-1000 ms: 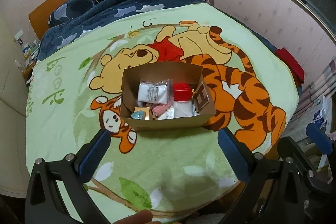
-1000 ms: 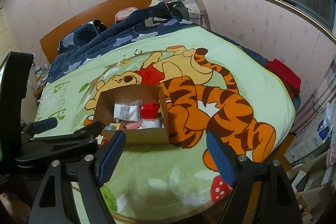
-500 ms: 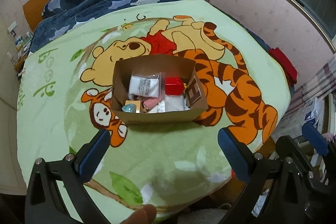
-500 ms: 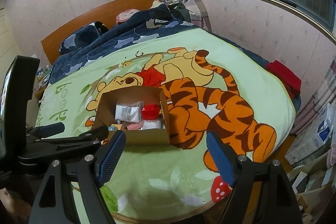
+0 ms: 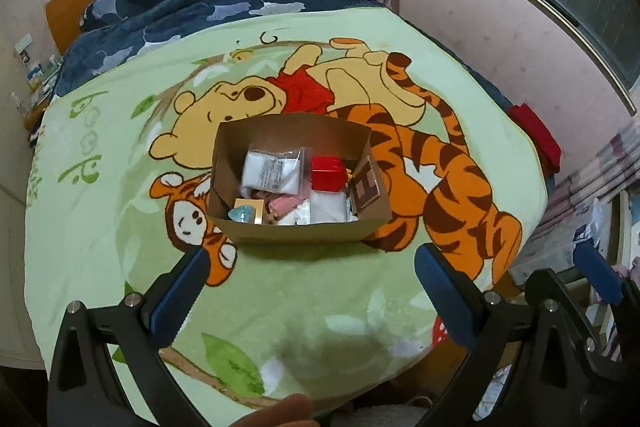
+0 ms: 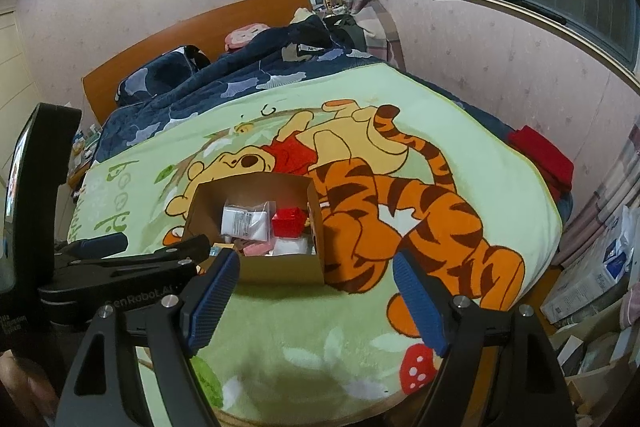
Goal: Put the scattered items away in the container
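Box (image 5: 296,227): open brown cardboard, standing on the green cartoon blanket (image 5: 100,227) of the bed, about mid-blanket, over the bear and tiger print. Contents, all inside the box walls: white packet (image 5: 276,169) in clear wrap toward the far left; red block (image 5: 328,173) just right of it; brown card (image 5: 364,187) leaning against the right wall; pale blue piece (image 5: 242,214) on a tan carton in the near left corner; pink item (image 5: 286,205) and white wrapping (image 5: 328,207) along the near wall. Blanket around the box: no loose items visible on any side of it in either view. Red cloth (image 5: 536,135) lies at the bed's edge, well right of the box; whether it belongs to the task cannot be told. Left hand-held gripper (image 5: 316,295): jaws spread wide, nothing between them, held back on the near side of the box. Right hand-held gripper (image 6: 316,301): likewise wide apart and empty, near side of the box, slightly to its right. Status, by judgement: gathering appears complete; nothing evidently left to collect, unless items lie outside the views.
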Motion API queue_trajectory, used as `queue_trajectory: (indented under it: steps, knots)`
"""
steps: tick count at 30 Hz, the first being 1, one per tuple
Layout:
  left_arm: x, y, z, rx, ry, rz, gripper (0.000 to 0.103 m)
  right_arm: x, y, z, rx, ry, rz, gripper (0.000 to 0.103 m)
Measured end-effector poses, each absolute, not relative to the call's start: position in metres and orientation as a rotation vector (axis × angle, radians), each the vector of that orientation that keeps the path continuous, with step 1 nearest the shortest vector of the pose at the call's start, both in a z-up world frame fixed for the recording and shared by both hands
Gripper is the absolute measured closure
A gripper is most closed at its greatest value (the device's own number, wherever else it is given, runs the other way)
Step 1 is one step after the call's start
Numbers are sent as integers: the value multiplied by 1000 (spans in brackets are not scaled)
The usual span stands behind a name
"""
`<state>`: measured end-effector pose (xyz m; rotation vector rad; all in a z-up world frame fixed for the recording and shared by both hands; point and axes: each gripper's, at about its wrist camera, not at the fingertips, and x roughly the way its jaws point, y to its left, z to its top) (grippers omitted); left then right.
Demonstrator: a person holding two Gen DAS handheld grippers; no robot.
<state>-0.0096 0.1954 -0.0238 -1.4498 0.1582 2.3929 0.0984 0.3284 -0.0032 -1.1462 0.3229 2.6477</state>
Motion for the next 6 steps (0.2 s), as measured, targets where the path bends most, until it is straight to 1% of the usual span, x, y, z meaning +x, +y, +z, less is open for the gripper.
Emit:
queue_trajectory:
  steps: [6]
  knots:
    - [-7, 201, -26, -1448, 202, 2403, 0, 98, 330, -4, -1155, 322, 2641, 22]
